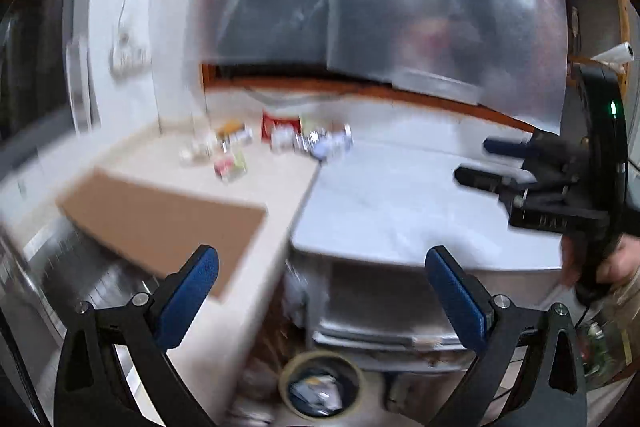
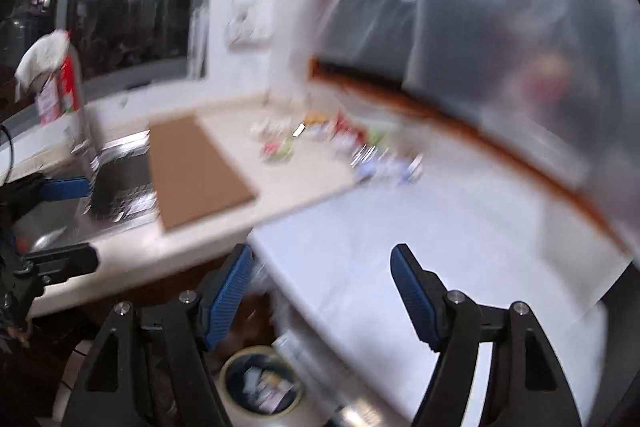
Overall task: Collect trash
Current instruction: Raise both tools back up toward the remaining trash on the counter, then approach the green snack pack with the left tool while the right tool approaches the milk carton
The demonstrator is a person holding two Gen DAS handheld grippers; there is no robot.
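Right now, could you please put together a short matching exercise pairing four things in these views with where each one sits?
Things:
1. brown board
2. trash pile
3. bin
4. sink

Places:
A. on the floor, below the counter edge
B. toward the back of the counter, near the wall
C. lying flat on the counter, partly over the sink
D. set into the counter at its left end

Pairs: 1-C, 2-B, 3-A, 4-D

Both the left gripper and right gripper are open and hold nothing.
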